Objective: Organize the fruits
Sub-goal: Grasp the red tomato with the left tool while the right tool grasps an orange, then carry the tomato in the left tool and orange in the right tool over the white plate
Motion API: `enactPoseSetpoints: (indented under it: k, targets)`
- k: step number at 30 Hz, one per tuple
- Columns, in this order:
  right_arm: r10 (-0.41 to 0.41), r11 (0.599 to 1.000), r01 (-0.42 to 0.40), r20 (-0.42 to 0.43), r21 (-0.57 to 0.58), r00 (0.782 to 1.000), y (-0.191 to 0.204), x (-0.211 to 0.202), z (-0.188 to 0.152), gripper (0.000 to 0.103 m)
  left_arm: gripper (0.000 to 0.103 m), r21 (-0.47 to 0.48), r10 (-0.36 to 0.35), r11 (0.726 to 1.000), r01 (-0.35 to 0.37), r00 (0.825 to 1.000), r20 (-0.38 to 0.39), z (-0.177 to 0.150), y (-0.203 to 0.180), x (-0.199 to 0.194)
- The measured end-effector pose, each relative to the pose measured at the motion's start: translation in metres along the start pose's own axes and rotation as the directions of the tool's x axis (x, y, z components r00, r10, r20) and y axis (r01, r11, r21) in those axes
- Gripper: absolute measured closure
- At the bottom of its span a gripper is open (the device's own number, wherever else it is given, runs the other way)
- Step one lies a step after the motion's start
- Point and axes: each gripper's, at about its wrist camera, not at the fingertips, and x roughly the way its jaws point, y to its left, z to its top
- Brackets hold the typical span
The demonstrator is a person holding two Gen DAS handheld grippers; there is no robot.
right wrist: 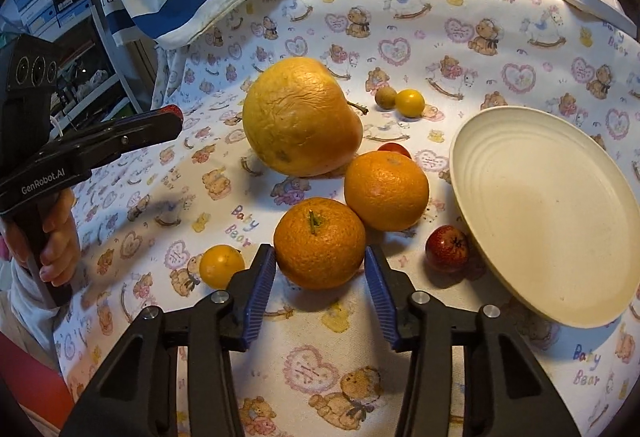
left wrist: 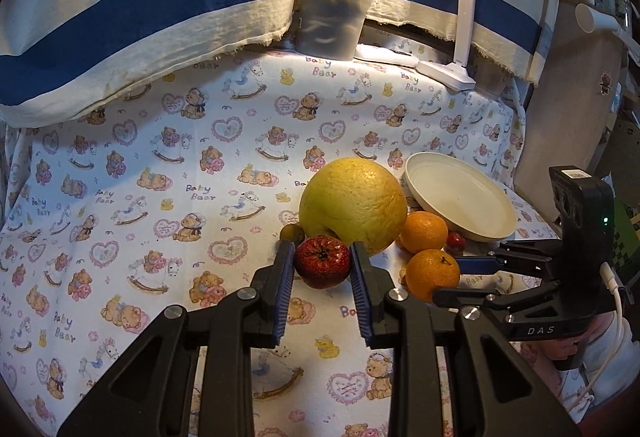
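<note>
My left gripper [left wrist: 322,261] is shut on a small dark red fruit [left wrist: 322,262], held above the cloth in front of a large yellow pomelo [left wrist: 354,206]. In the right wrist view the left gripper [right wrist: 170,119] shows at far left with the red fruit [right wrist: 171,110] at its tip. My right gripper [right wrist: 320,261] is open, its fingers on either side of an orange with a stem [right wrist: 319,243], not touching it. A second orange [right wrist: 386,190] lies behind it. A cream plate [right wrist: 560,213] lies empty at right.
Smaller fruits lie around: a yellow one [right wrist: 221,265] left of my right gripper, a red one [right wrist: 447,248] by the plate, a yellow one [right wrist: 409,102] and a brown one [right wrist: 385,97] behind. A striped cloth [left wrist: 140,17], a tub [left wrist: 334,15] and a lamp base [left wrist: 448,73] stand at the back.
</note>
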Motion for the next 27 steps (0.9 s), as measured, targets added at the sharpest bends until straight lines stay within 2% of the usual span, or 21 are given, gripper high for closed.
enactPoseSetpoints:
  k: [6, 11, 13, 14, 15, 18, 19, 20, 24, 27]
  targets:
    - [-0.013, 0.999, 0.014, 0.041, -0.030, 0.999, 0.005, -0.010, -0.001, 0.059, 0.076, 0.026, 0.024, 0.999, -0.024, 0.999, 0.022, -0.001, -0.002, -0.004]
    - [-0.047, 0.994, 0.048, 0.013, -0.102, 0.999, 0.015, -0.009, -0.005, 0.057, 0.076, 0.026, 0.037, 0.999, -0.037, 0.999, 0.023, 0.000, 0.000, -0.003]
    - [-0.055, 0.993, 0.056, 0.015, -0.105, 0.998, 0.016, -0.008, -0.004, 0.049, 0.076, 0.024, 0.036, 0.999, -0.037, 0.999, 0.020, 0.000, -0.001, -0.002]
    - [-0.061, 0.992, 0.063, 0.018, -0.107, 0.998, 0.016, -0.006, -0.003, 0.037, 0.076, 0.026, 0.037, 0.999, -0.038, 0.999, 0.018, 0.000, -0.001, -0.002]
    - [-0.063, 0.992, 0.065, 0.020, -0.112, 0.998, 0.016, -0.005, -0.002, 0.034, 0.076, 0.028, 0.038, 0.999, -0.039, 0.999, 0.017, 0.000, -0.002, -0.001]
    - [-0.068, 0.989, 0.067, -0.003, -0.129, 0.998, 0.018, 0.002, 0.000, 0.035, 0.076, 0.038, 0.044, 0.998, -0.044, 0.999, 0.014, -0.001, -0.004, 0.000]
    - [-0.067, 0.989, 0.064, -0.017, -0.133, 0.998, 0.019, 0.004, 0.000, 0.039, 0.076, 0.040, 0.046, 0.998, -0.047, 0.999, 0.013, -0.001, -0.004, 0.001]
    - [-0.082, 0.988, 0.078, -0.023, -0.136, 0.996, 0.019, 0.005, -0.001, 0.051, 0.076, 0.044, 0.049, 0.998, -0.050, 0.999, 0.014, -0.002, -0.005, 0.001]
    - [-0.102, 0.985, 0.098, -0.018, -0.139, 0.995, 0.020, 0.004, -0.002, 0.053, 0.076, 0.066, 0.088, 0.994, -0.089, 0.996, 0.027, -0.002, -0.006, 0.000]
    - [-0.120, 0.982, 0.125, 0.043, -0.141, 0.992, 0.022, -0.007, -0.004, 0.053, 0.076, 0.076, 0.099, 0.992, -0.103, 0.994, 0.051, -0.003, -0.006, -0.002]
